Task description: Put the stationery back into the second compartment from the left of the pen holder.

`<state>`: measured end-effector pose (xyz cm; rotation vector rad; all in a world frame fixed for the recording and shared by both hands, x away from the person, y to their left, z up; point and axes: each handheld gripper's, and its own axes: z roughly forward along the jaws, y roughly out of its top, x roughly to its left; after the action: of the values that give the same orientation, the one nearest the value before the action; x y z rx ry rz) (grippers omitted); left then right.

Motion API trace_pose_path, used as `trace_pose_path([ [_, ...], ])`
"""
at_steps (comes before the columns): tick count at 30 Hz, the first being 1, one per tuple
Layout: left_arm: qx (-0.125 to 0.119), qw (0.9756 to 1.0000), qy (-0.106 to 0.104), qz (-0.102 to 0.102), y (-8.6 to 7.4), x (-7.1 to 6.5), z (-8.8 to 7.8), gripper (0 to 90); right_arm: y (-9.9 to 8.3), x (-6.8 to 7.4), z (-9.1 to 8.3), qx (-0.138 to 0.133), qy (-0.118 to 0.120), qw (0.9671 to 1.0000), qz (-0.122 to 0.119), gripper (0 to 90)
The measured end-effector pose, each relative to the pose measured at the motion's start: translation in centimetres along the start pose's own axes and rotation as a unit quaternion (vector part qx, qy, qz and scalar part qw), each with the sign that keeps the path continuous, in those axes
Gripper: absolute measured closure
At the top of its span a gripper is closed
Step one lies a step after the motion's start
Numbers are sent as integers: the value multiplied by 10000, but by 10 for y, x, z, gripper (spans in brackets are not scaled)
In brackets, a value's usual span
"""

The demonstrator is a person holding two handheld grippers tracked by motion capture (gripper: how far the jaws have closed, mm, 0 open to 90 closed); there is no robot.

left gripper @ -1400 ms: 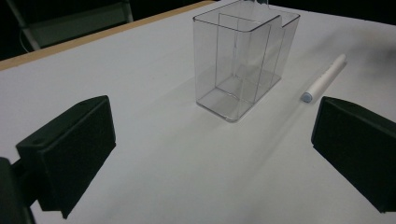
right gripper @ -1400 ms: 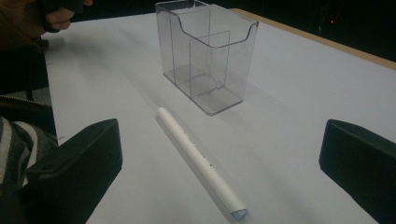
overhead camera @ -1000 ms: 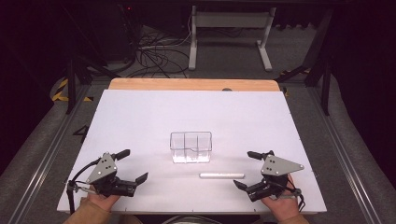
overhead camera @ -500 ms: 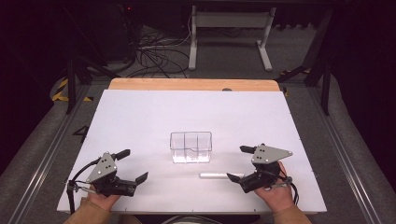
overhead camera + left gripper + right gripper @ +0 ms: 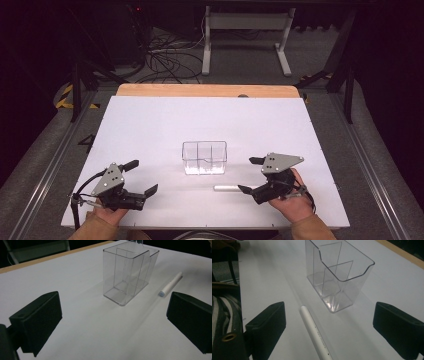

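Hovering low near the table's (image 5: 150,115) front edge, the right gripper (image 5: 248,175) has its jaws spread wide and empty, with the white pen (image 5: 315,333) lying flat just ahead and between them in the right gripper view. My worry: that pen is round and smooth, so a jaw landing on top of it instead of beside it would likely roll it away, perhaps into the clear divided holder (image 5: 204,157) standing just behind it (light plastic, easy to tip or shove). From above, the pen (image 5: 227,188) lies close to the front edge, right of centre, its end almost at the lower jaw's tip. The left gripper (image 5: 141,176), near the front left corner, is equally wide open, holding nothing.
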<state>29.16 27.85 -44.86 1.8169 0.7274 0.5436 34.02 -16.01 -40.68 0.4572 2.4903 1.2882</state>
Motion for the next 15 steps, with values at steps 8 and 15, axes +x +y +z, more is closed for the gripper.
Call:
trace_pose_path([
  [8,1,10000,28,5,0,2,-1,8,6,-4,6,440,161,9987,-175,188],
  [15,23,10000,43,21,-1,2,0,9,7,-5,18,756,340,9959,-374,227],
])
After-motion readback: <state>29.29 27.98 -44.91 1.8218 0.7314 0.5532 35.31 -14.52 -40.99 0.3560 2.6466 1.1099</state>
